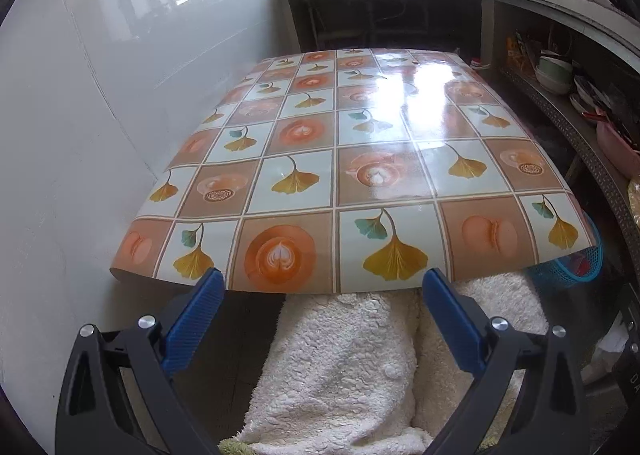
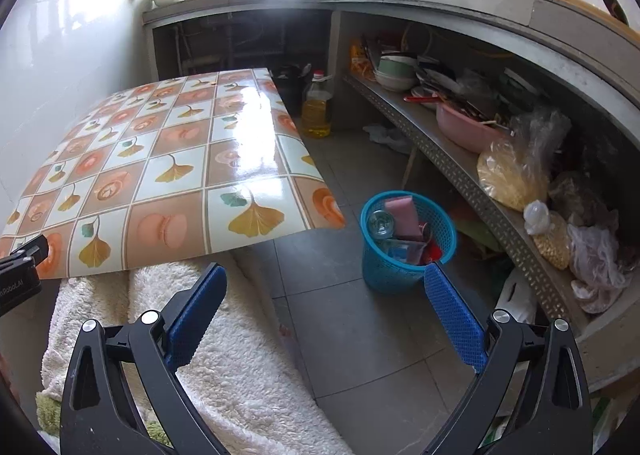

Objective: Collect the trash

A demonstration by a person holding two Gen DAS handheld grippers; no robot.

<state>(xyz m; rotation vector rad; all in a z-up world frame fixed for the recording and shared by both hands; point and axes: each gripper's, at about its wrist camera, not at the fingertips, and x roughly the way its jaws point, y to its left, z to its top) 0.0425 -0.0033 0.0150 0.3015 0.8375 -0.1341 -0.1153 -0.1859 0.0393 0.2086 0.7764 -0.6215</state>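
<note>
A blue mesh waste basket (image 2: 384, 273) stands on the grey floor right of the table, holding a glass jar (image 2: 381, 223), a pink packet (image 2: 402, 215) and other wrappers. Its rim also shows in the left wrist view as the blue basket (image 1: 568, 269) past the table's right corner. My right gripper (image 2: 325, 275) is open, empty, hovering above the floor just short of the basket. My left gripper (image 1: 322, 281) is open and empty at the near edge of the table (image 1: 360, 159), whose patterned top carries no loose items.
A person's legs in fluffy white cloth (image 1: 352, 367) sit under the near table edge. A shelf (image 2: 472, 175) at the right is crowded with bowls, a pink basin (image 2: 464, 129) and plastic bags. An oil bottle (image 2: 317, 107) stands on the floor beyond the table.
</note>
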